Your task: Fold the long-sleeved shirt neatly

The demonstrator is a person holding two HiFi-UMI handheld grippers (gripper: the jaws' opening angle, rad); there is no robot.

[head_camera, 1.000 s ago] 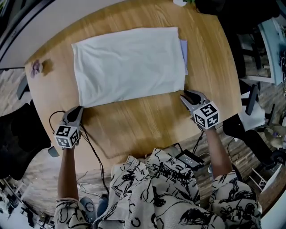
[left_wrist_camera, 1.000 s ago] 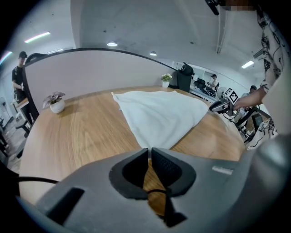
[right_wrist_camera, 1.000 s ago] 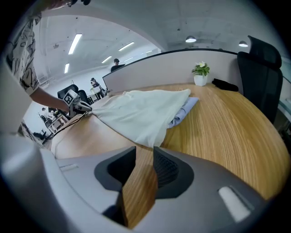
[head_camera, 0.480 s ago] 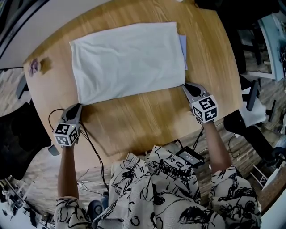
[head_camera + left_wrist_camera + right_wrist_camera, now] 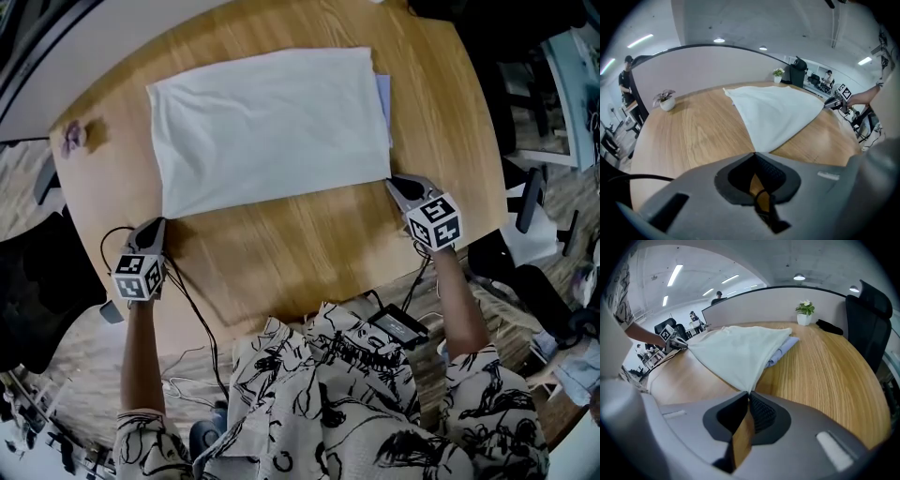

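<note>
My left claw [image 5: 156,226] is clenched on the near left corner of the white shirt [image 5: 267,131]. My right claw [image 5: 393,182] has just been closing its jaws and now pinches the near right corner. The shirt lies flat across the far half of the wooden table [image 5: 300,248]. Bare wood stretches from its near edge towards me.

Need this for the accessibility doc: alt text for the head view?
A pale shirt, folded into a rectangle, lies flat on a wooden table, pinched at both near corners. The left claw is shut on the near-left corner. The right claw has just been closing its jaws on the near-right corner.
</note>
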